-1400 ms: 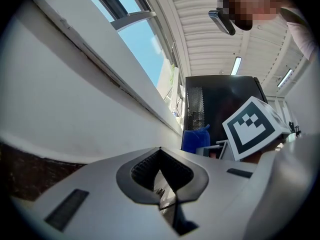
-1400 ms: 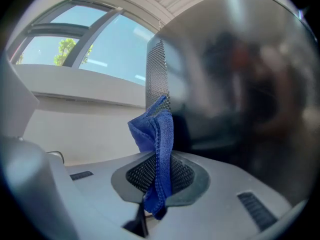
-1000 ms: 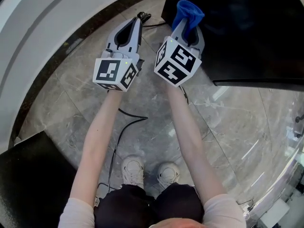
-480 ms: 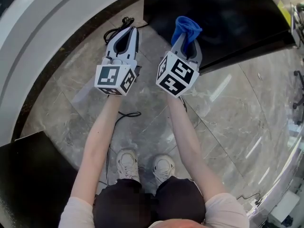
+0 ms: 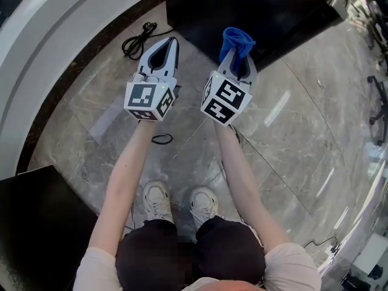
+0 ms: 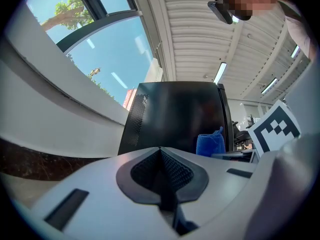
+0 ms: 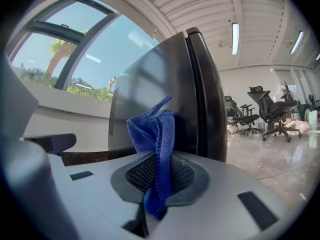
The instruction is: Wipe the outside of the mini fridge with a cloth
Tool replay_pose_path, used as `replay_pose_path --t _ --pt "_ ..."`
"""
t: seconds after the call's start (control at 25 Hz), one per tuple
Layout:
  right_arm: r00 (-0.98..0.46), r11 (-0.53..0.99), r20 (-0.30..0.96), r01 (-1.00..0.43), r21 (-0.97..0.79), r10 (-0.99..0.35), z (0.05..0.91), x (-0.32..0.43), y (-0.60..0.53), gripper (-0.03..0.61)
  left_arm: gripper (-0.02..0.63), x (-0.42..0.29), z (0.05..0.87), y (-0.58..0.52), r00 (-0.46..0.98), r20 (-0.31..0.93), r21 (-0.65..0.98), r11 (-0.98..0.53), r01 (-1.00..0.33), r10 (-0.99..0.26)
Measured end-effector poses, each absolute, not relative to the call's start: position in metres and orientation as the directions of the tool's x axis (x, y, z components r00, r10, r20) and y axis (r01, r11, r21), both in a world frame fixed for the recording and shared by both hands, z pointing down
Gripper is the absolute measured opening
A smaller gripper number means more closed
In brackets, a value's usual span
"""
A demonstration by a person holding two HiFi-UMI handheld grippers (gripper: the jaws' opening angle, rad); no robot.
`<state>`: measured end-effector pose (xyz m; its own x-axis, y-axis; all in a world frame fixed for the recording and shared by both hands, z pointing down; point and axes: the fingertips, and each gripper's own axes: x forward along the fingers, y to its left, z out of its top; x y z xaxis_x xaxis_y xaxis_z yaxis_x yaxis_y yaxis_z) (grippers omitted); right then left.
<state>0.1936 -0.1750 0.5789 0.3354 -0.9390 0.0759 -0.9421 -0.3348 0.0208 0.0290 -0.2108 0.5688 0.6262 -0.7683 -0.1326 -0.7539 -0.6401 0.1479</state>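
Note:
The black mini fridge (image 5: 254, 11) stands on the floor ahead of me, filling the top of the head view; it also rises dark in the left gripper view (image 6: 175, 114) and the right gripper view (image 7: 165, 99). My right gripper (image 5: 237, 52) is shut on a blue cloth (image 5: 235, 41), whose bunched end sticks up past the jaws (image 7: 156, 134) close to the fridge's front corner. My left gripper (image 5: 165, 48) is shut with nothing in it, a little short of the fridge's side. From the left gripper view the cloth (image 6: 210, 144) shows off to the right.
A black power cable (image 5: 138, 38) lies coiled on the marble floor left of the fridge. A curved white wall base (image 5: 54, 53) runs along the left. A dark box (image 5: 36, 223) sits at lower left. Office chairs (image 7: 265, 109) stand farther off to the right.
The fridge has slid up and left in the head view as I shifted. Both grippers keep their hold and spacing, now nearer the fridge's front corner.

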Motion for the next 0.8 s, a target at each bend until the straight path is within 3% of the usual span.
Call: replay_pose_path --t 0.8 --pt "0.427 -0.428 0.106 -0.904 0.010 -0.898 0.567 0.249 -0.110 0.061 0.005 0.081 0.532 -0.173 0.681 -0.177 0.111 -0.702 -0.703 -0.710"
